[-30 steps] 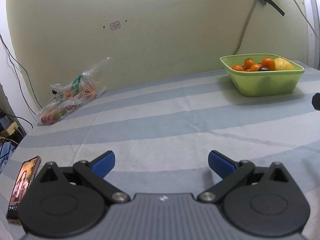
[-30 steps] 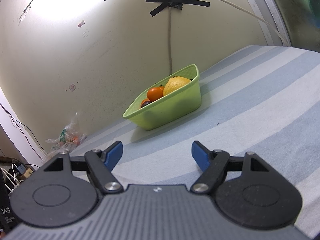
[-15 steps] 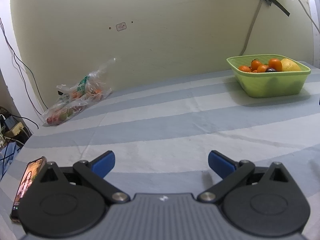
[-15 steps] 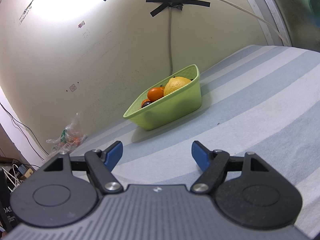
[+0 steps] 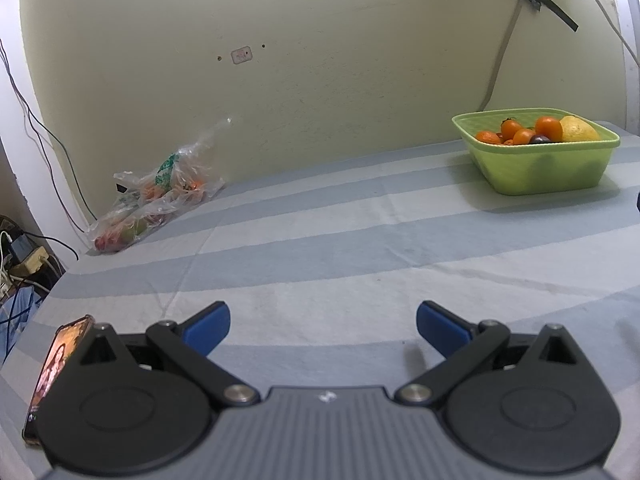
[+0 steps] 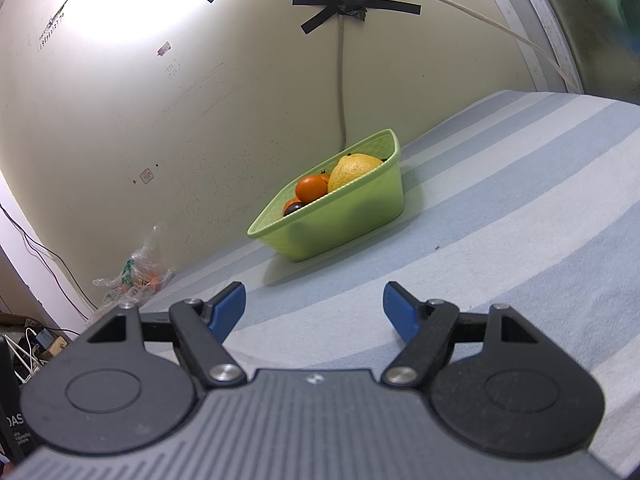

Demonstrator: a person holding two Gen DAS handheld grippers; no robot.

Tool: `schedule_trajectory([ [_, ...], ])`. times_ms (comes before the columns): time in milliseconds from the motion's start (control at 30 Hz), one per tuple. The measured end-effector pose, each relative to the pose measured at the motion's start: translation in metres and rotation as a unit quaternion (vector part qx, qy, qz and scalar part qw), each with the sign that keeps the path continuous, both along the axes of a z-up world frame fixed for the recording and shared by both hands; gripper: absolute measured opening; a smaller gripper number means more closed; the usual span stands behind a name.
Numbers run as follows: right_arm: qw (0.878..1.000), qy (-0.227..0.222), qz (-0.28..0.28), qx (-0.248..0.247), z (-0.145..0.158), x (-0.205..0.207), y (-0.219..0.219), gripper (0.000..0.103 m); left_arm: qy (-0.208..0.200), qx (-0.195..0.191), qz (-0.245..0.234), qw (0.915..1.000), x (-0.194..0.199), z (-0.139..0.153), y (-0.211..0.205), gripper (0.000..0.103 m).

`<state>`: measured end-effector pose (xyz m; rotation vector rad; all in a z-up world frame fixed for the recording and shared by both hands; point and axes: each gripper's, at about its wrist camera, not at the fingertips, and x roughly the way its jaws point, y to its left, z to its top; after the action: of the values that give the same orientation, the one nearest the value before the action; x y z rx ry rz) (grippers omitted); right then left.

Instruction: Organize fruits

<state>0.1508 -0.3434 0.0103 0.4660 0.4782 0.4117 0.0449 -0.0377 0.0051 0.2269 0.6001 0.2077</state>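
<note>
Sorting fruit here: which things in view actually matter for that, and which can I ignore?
Part of the job:
- green basket holding oranges and a yellow citrus
- plastic bag of fruit by the wall
- left gripper and right gripper, both open and empty

Just lying about:
- phone on the striped cloth
- taped cable on the wall
- plugs and wires off the edge

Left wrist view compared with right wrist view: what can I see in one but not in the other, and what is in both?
Only the left wrist view shows the phone lying on the striped sheet beside the open left claw. Only the right wrist view shows the bright light patch on the wall and the open right claw. Both show the green basket holding a yellow citrus and small orange fruits, the plastic bag by the wall, and the taped cable.
</note>
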Motion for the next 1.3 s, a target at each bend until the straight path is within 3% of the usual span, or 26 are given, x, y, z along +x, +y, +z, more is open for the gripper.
schedule_trajectory([
  [967, 1.0, 0.0, 0.0, 0.001, 0.0009, -0.0006, 0.0001, 0.078, 0.002, -0.003, -0.012, 0.9999, -0.0007, 0.0041, -0.0023, 0.103],
  [1300, 1.0, 0.0, 0.001, 0.001, 0.0014, -0.001, 0.0018, 0.078, 0.01, -0.032, -0.042, 0.9985, -0.0008, 0.0042, -0.003, 0.103],
])
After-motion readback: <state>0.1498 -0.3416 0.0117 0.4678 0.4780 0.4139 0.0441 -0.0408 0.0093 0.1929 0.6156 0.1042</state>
